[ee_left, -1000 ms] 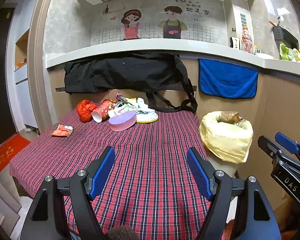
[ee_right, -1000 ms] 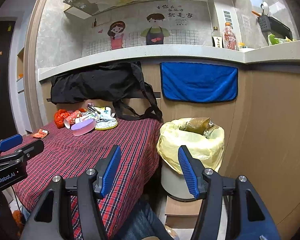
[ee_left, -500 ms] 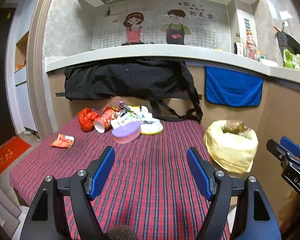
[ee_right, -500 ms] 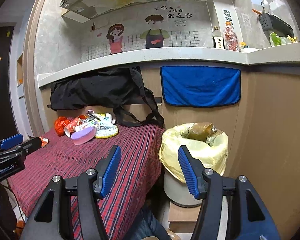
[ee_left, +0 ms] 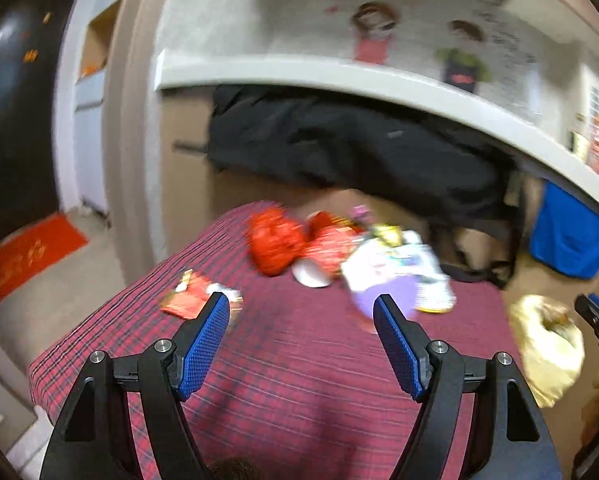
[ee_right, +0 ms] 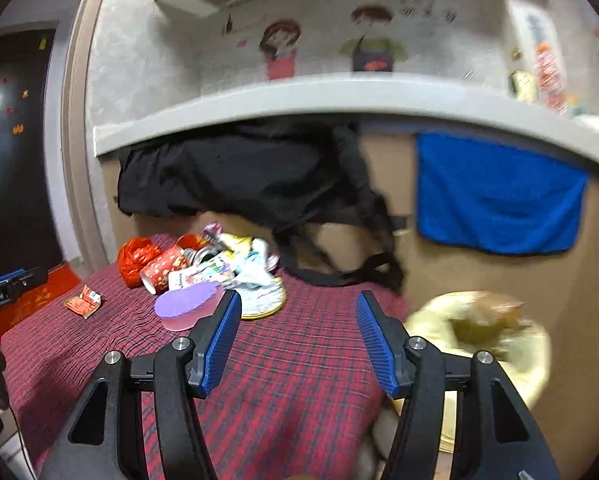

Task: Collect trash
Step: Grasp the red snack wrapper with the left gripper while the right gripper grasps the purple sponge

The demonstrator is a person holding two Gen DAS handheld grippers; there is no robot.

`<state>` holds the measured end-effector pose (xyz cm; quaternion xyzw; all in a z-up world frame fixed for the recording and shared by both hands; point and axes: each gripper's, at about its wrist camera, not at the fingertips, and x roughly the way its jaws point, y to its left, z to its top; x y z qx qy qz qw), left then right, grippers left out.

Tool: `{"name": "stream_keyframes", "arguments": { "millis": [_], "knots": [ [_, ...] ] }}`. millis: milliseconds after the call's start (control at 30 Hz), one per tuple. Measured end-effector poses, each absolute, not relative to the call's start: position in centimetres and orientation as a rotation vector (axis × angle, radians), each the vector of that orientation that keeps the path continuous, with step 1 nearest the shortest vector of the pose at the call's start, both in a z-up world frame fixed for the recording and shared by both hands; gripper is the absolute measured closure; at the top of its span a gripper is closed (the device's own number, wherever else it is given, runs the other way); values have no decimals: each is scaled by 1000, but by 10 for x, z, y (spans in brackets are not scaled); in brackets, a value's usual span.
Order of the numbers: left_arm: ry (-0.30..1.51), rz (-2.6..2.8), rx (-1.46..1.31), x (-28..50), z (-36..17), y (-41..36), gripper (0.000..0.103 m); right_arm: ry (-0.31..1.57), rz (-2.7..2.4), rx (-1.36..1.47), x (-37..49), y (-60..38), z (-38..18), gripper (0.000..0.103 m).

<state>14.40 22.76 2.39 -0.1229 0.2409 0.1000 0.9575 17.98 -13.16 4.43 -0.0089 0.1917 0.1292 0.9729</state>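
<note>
Both grippers' jaws apart and empty; trash pile (ee_right: 203,272) at centre left on plaid desk (ee_right: 299,368), yellow-lined bin (ee_right: 499,336) lower right, nothing between.

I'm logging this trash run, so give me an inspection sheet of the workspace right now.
Surface: table under a red plaid cloth, near half bare.
Job's things: trash pile at the far side; red wrapper apart to the left; purple bowl in front of the pile; yellow-lined bin right of the table, partly filled.
Clutter: black bag and blue towel hang below the ledge.
Grippers: left gripper and right gripper open, empty, over the table.
Cables: nothing seen.
Surroundings: cartoon wall sticker, red floor mat.
</note>
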Motion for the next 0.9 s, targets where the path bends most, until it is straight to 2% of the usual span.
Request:
{"name": "stream_keyframes", "arguments": {
  "millis": [200,433,900],
  "knots": [
    [638,301,-436,191,-21,322,28,470,302,-29,233,-103,18,46],
    [738,342,-529,226,-58,365,28,508,358,-80,254,-74,1,47],
    [810,226,-398,261,-79,293,28,560,347,-75,271,-72,-18,47]
  ]
}}
